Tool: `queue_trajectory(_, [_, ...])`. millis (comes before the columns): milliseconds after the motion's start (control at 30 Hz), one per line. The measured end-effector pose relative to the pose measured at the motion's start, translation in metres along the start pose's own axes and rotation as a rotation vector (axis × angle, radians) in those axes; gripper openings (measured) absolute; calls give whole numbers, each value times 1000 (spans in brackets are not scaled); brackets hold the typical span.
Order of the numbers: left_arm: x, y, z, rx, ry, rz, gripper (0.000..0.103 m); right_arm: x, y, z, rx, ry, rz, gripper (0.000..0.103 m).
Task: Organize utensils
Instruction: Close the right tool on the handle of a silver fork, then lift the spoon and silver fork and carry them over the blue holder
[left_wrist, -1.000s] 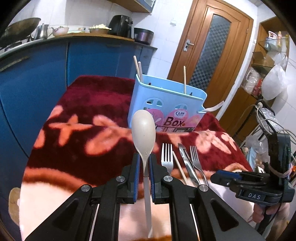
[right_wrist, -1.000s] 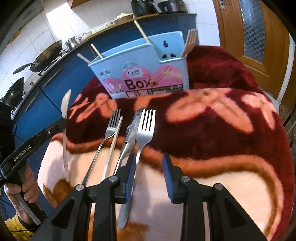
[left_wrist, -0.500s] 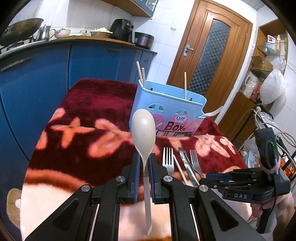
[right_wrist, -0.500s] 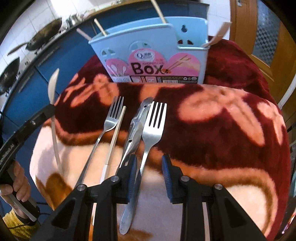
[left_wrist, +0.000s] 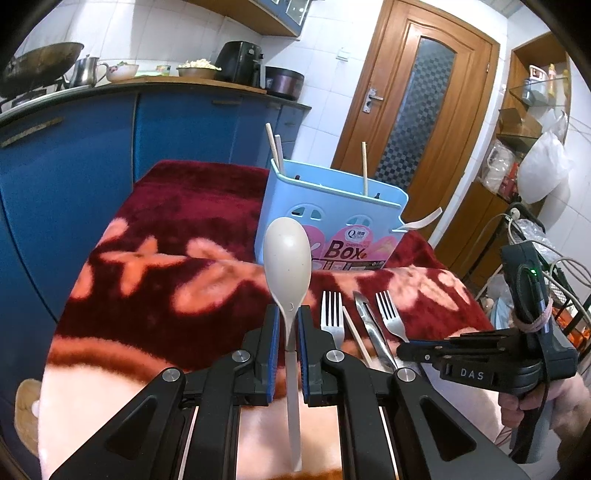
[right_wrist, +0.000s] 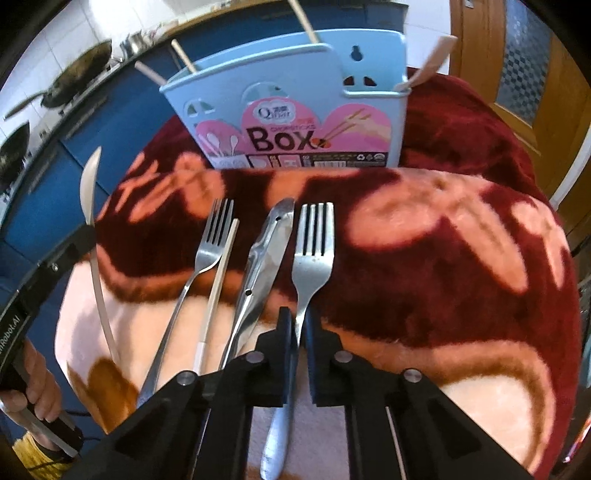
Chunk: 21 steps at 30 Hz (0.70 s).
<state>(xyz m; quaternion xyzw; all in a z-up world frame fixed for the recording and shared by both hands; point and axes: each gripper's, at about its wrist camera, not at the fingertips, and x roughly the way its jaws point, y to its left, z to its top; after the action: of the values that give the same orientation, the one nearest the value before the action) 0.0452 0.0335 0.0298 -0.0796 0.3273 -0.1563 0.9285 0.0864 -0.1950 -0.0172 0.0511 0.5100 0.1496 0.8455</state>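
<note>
Left wrist | left tool (left_wrist: 287, 325) clamps spoon (left_wrist: 287, 258) upright for dropping into box (left_wrist: 328, 218) at 12 | right tool (right_wrist: 298, 325) closed on fork (right_wrist: 313, 251) neck, lifting likely next.

A home kitchen. Beyond the tongs (left_wrist: 373, 332), blue cabinets (left_wrist: 177, 129) carry a wooden worktop with a wok (left_wrist: 40, 70), a steel kettle (left_wrist: 86, 72), bowls of food (left_wrist: 195, 68), a black air fryer (left_wrist: 240, 62) and a dark cooker pot (left_wrist: 282, 79) against white wall tiles (left_wrist: 321, 66). Further back and to the right of the tongs stands a wooden door (left_wrist: 417, 99) with patterned glass; far right, shelves (left_wrist: 532, 110) hold bags and jars. The tongs lie on a red flowered blanket (left_wrist: 177, 221), in front of a light blue chopsticks box (left_wrist: 328, 221)
</note>
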Motion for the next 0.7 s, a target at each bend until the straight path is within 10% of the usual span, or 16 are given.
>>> queue_trajectory(700, [-19, -15, 9, 31, -107, -28, 0, -57, -24, -36, 92, -380, 175, 5])
